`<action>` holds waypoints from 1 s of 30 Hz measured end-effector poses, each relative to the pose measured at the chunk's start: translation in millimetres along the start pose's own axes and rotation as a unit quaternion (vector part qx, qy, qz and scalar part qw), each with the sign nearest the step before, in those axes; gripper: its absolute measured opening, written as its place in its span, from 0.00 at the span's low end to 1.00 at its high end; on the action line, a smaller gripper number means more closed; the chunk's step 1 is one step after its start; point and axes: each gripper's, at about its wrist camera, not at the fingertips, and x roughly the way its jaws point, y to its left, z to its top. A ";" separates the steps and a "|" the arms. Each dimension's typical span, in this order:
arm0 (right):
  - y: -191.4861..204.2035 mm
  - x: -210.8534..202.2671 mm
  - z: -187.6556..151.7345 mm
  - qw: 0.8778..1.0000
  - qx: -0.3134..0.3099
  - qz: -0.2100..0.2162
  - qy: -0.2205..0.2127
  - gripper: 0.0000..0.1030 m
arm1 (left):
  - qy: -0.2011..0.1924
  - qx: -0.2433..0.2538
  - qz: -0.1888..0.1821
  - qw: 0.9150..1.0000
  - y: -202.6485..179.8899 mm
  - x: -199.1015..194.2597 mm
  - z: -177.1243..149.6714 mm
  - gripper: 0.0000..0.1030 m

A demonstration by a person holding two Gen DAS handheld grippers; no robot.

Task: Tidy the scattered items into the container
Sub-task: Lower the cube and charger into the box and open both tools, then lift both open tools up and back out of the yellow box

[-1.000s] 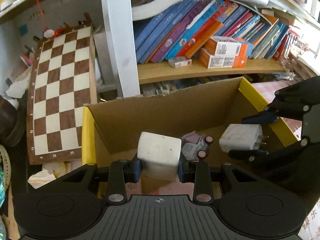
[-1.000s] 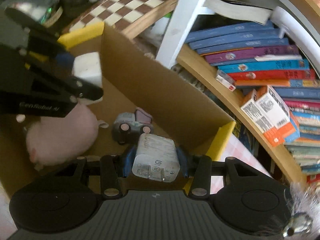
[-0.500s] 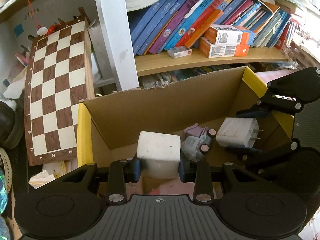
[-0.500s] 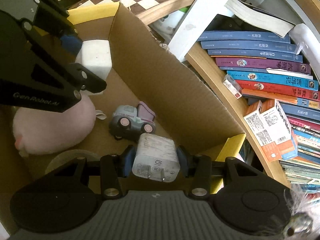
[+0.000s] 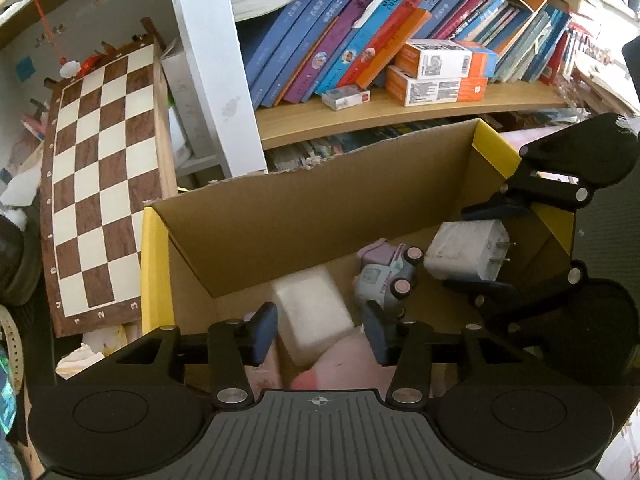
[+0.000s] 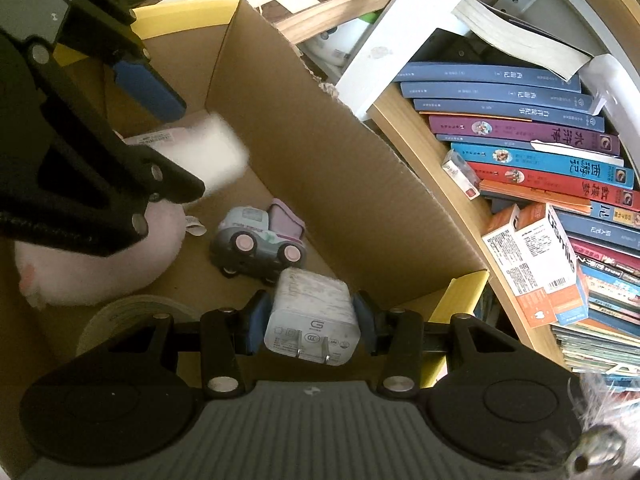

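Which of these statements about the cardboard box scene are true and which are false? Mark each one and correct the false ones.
1. The right gripper clamps a white wall charger with its metal prongs facing the camera. True.
2. The white foam block is pressed between the left gripper's pads. False: the jaws have just been opening, and the blurred block sits free between the blue pads.
3. A pale blue and lilac toy truck lies inside the brown cardboard box. True.
4. The pink plush toy sits on the bookshelf. False: it lies in the box.
5. The brown and cream chessboard lies inside the box. False: it stands outside, beside it.
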 end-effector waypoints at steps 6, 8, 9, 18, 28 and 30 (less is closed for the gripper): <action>0.0 -1.6 -0.6 1.000 -0.001 0.007 0.003 0.42 | -0.003 0.005 0.001 1.000 -2.2 -0.6 -1.3 0.51; 0.7 -1.5 -0.4 1.000 -0.002 0.006 0.004 0.42 | -0.004 0.006 0.000 1.000 -2.5 -0.8 -1.5 0.51; 0.8 -1.5 -0.3 1.000 -0.002 0.006 0.005 0.42 | -0.005 0.006 -0.001 1.000 -2.6 -0.8 -1.6 0.52; 0.0 -9.0 -0.4 1.000 0.007 0.005 0.001 0.46 | -0.014 0.007 -0.005 1.000 -3.4 -3.2 -1.8 0.55; -7.3 -29.3 -1.5 0.999 0.038 0.004 -0.018 0.50 | -0.037 0.008 0.018 0.999 -6.0 -21.7 -6.0 0.70; -9.5 -37.0 -3.1 0.998 0.051 0.005 -0.027 0.51 | -0.043 0.009 0.023 0.999 -7.2 -29.4 -7.9 0.71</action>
